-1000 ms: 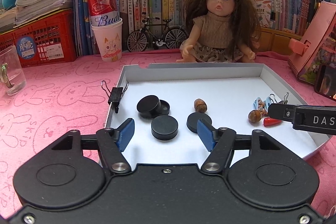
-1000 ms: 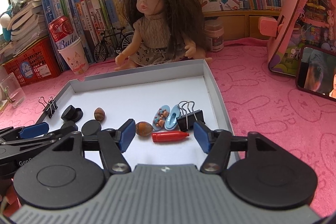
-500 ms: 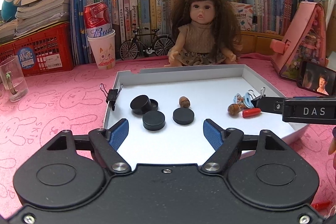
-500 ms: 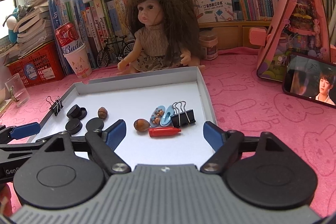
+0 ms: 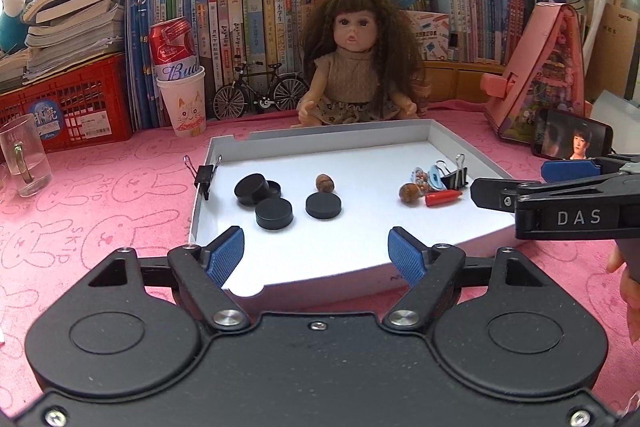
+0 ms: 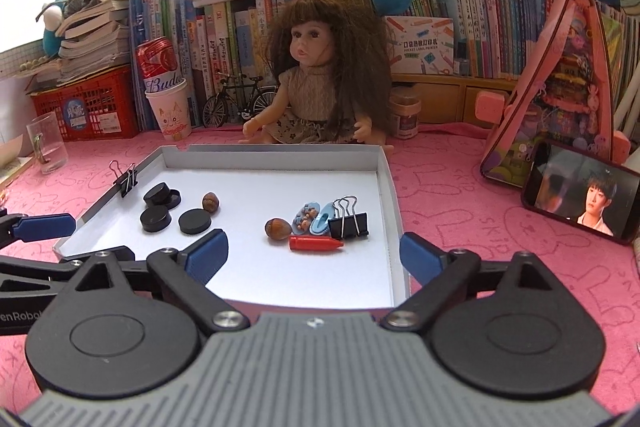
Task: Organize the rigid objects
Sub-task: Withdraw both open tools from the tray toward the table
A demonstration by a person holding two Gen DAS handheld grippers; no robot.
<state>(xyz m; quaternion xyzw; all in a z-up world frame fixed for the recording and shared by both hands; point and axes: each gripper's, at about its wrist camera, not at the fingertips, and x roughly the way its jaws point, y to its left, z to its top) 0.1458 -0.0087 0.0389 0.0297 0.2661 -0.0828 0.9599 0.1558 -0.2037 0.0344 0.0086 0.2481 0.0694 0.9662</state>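
Tray point(image 5: 312, 141): white shallow box lid flat on the pink-covered bench point(image 5: 100, 195); its low walls keep the small pieces from rolling off.
Left group: four black discs point(image 5: 274, 213), one leaning on a second, two lying flat just beside them; like kept with like, I judge.
Lone acorn point(image 5: 325, 182): sits just behind the right-hand disc, apart from the other nut; probably not yet sorted.
Right group: second acorn point(image 6: 277, 228), red crayon-like piece point(image 6: 315, 243), two blue clips point(image 6: 316, 219) and a black binder clip point(image 6: 349, 223), bunched close together near the right wall.
Rim clip point(image 5: 204, 175): another binder clip pinched onto the left wall, apparently parked there.
Left hand-held gripper point(image 5: 318, 253): over the near edge of the tray, pads set moderately wide, nothing between them but bare tray floor.
Right hand-held gripper point(image 6: 314, 255): over the tray's near right corner, jaws opening toward full spread; the right wall runs beneath the gap, nothing held.
Surroundings: doll point(image 5: 358, 67), cup with can point(image 5: 182, 95), phone point(image 6: 580, 203) ring the tray, all well apart from the pieces.
Judgement: both tools empty and clear; sorting looks largely done, or between picks.
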